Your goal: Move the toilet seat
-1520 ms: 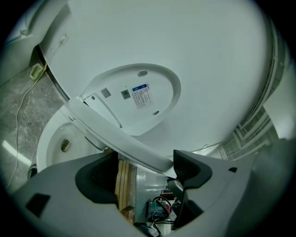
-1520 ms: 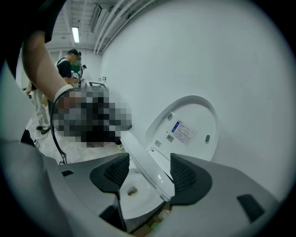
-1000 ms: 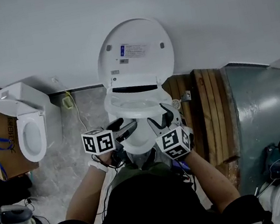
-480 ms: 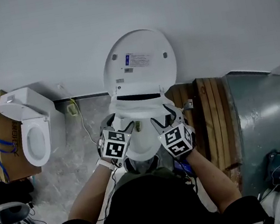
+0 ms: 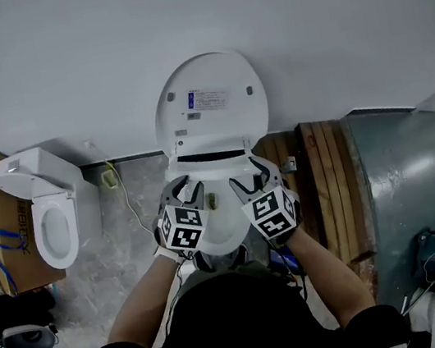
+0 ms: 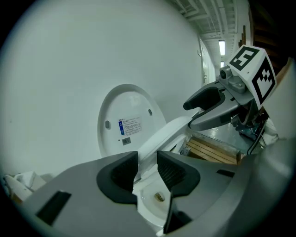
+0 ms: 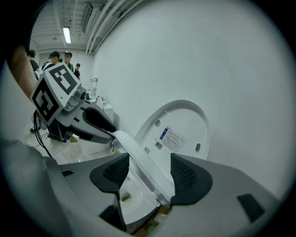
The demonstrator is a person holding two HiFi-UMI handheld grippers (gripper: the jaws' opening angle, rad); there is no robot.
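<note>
Toilet seat (image 7: 138, 159) looks part-raised off the bowl (image 6: 148, 204) in front of the upright lid (image 5: 208, 96). Its long axis runs out from the lid twd the person (image 5: 228, 325), w/ both grippers at its near end, abt equally close. Left gripper (image 6: 147, 167) has fingers (image 6: 175, 173) just closed in and clenched on one side rail; right gripper (image 7: 147, 172) straddles the other rail, fingers spread w/ a gap showing on the lid side, so not gripping. Hinge below the lid is hidden by the seat, the bowl front is cut off by the person in head view, and exact pad contact is hard to make out.
</note>
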